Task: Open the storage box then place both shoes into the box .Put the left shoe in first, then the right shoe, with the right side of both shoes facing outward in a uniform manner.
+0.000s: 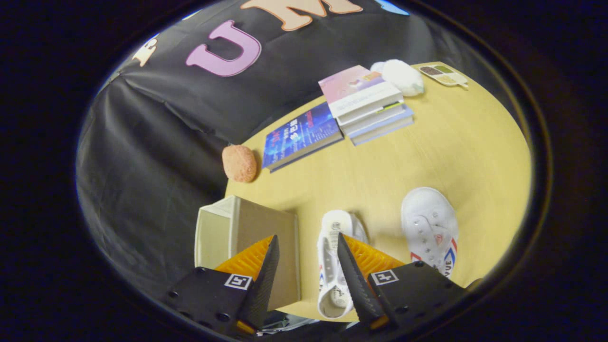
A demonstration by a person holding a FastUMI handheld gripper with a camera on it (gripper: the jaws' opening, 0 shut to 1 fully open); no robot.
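Hovering over box and shoes

Spread apart, the gripper (pixel 306 242) holds nothing — its fingers hang above the wooden table (pixel 380 161). The storage box (pixel 251 237) stands open under one finger; one white shoe (pixel 332 256) lies beside it, the other shoe (pixel 430 228) well apart.

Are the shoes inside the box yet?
No, both white shoes lie on the table beside the box, and the open tongs hold nothing.

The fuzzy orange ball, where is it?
In the gripper view, the fuzzy orange ball sits at the table's edge, beside the blue book, beyond the storage box.
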